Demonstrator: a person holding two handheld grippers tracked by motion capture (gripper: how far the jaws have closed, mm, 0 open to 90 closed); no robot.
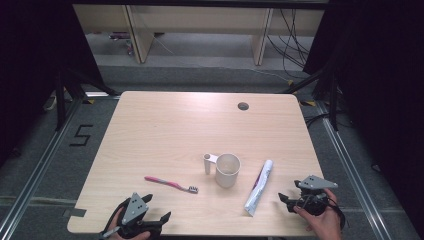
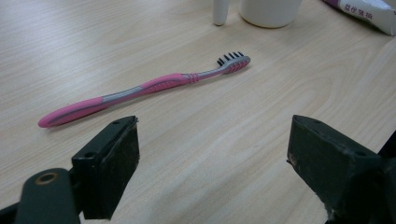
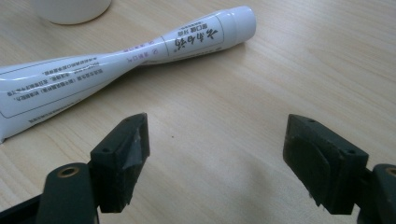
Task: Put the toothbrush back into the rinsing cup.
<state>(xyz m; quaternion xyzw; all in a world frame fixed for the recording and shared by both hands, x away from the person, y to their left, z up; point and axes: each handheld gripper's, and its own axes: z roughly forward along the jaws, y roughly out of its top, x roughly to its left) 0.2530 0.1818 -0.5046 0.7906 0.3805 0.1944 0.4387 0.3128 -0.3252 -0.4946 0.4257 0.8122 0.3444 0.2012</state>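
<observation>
Surface: pale wooden table (image 1: 165, 125), frame centre
Left gripper (image 1: 159, 221): lower left, jaws wide apart, near pink plastic toothbrush (image 1: 170, 184)
Right gripper (image 1: 285, 199): lower right, gaping, beside white toothpaste tube (image 1: 259, 187)

Table (image 1: 165, 130) evenly lit from above, surroundings dark, shadows soft.

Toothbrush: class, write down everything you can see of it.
The toothbrush is pink with grey strips along a curved, plastic-looking handle and a grey head with dark bristles pointing up. It lies flat on the wooden table, head toward the white cup, apart from it. Nothing touches it except the table; the open left hand-held gripper is just short of it.
</observation>
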